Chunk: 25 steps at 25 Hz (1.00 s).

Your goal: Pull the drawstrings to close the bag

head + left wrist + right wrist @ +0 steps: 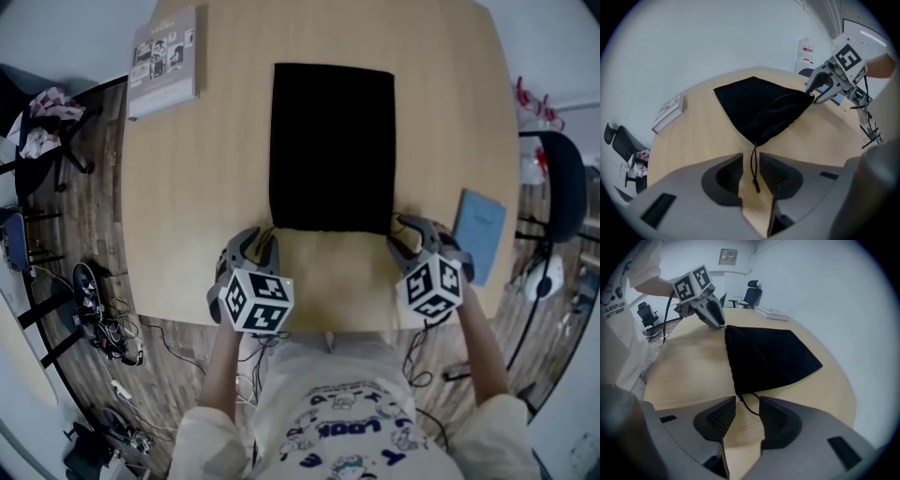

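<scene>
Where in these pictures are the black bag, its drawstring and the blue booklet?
black bag [333, 145], head view, middle of its cloth.
drawstring [757, 187], left gripper view, its free end.
blue booklet [480, 223], head view, centre of its cover.

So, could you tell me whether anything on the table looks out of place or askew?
Nothing stands out: the bag lies flat and square on the table, with a drawstring trailing loose from each near corner.

office, swivel chair [562, 183], round wooden table [206, 187], booklet [164, 61], floor cables [112, 333]
</scene>
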### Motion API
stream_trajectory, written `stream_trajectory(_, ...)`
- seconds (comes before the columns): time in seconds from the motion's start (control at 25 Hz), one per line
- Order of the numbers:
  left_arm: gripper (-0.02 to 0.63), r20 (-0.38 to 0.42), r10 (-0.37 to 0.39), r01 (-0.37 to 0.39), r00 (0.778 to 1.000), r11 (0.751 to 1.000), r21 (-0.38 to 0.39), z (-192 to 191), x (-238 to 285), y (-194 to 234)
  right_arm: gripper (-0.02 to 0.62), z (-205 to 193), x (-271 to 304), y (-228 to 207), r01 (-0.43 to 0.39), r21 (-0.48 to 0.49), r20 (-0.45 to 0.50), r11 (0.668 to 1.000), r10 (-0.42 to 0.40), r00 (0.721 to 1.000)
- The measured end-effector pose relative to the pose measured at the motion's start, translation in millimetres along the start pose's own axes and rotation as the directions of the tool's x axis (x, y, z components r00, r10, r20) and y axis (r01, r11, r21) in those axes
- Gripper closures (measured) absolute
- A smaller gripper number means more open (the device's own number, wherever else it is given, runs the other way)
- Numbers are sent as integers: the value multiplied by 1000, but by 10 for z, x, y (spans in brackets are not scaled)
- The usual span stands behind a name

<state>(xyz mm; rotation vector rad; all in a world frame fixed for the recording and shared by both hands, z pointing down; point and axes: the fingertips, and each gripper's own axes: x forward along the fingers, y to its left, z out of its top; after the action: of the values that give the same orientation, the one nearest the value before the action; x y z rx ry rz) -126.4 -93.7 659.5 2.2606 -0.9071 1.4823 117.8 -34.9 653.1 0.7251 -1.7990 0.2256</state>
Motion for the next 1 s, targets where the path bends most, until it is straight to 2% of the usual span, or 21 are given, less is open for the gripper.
stream_trajectory(0.12,500,-34,-29,30,999,999,28,18,48,-44,450,-87,41,36,-37,1,-36,999,37,999)
stream_trajectory(0.2,511,-56,-53,56,997,997,45,19,66,-82,575,-109,39,15,-22,16,-34,1000,23,999)
stream_trajectory(0.36,580,-74,-107,111,991,993,40,3,82,-162,589,-141,41,9,-18,64,-47,998,21,999)
stream_trajectory(0.52,600,-107,-87,82,990,995,-54,-42,86,-107,591,-178,-18,-131,82,191,-56,978,-72,996)
stream_trajectory(0.68,601,-100,-61,44,993,985,-164,0,26,26,592,-153,-184,-349,196,340,-69,920,-184,981)
stream_trajectory(0.8,601,-88,-22,3,996,979,-204,91,-58,123,592,-131,-357,-519,265,436,-86,860,-254,963)
stream_trajectory(0.92,601,-59,35,-49,998,967,-249,245,-142,284,592,-118,-520,-710,318,537,-104,782,-313,944)
stream_trajectory(1.0,601,-36,61,-69,997,954,-291,372,-199,389,592,-112,-626,-849,343,607,-108,717,-353,929)
